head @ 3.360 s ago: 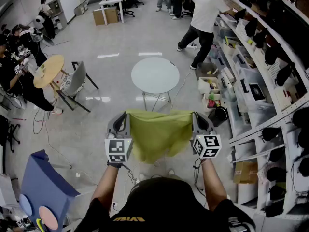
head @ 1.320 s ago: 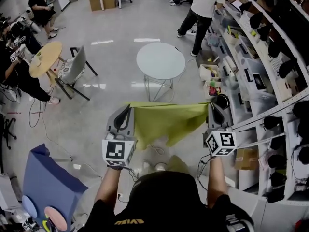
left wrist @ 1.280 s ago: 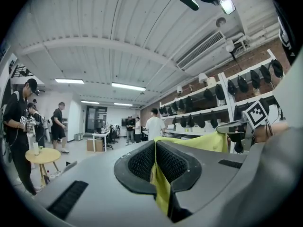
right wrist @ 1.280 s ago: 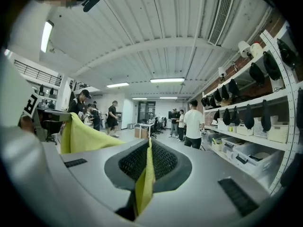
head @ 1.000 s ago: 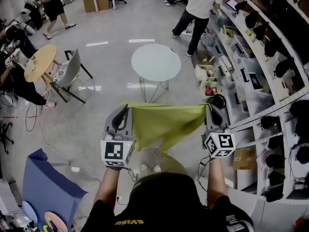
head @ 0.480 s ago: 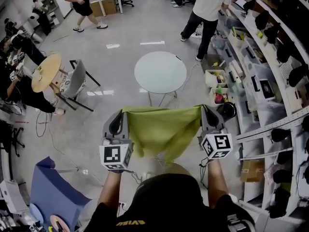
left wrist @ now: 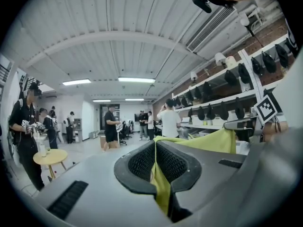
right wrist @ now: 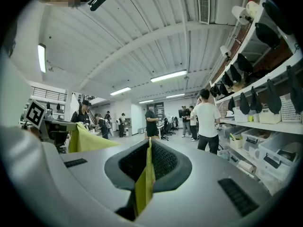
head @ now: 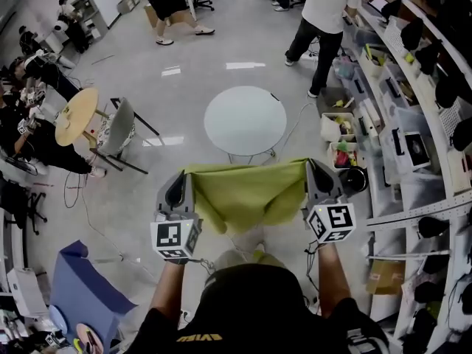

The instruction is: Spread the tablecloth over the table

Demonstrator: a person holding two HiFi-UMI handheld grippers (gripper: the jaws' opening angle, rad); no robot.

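Observation:
A yellow-green tablecloth [head: 247, 194] hangs stretched between my two grippers in the head view, sagging below its top edge. My left gripper [head: 184, 174] is shut on its left corner and my right gripper [head: 311, 165] is shut on its right corner. In the left gripper view the tablecloth [left wrist: 161, 183] runs pinched between the ribbed pads [left wrist: 142, 162]; the right gripper view shows the cloth [right wrist: 144, 181] clamped the same way. The round white table [head: 245, 121] stands on the floor just beyond the cloth's top edge, bare on top.
Shelving with bins and helmets [head: 428, 87] runs along the right. A person in a white shirt [head: 324, 9] stands beyond the table by the shelves. A round wooden table [head: 76, 115] and a grey chair [head: 118, 127] are at left, a blue object [head: 77, 286] at lower left.
Both grippers have carried the stretched cloth closer to the white table. A person in black has walked rightward across the far floor.

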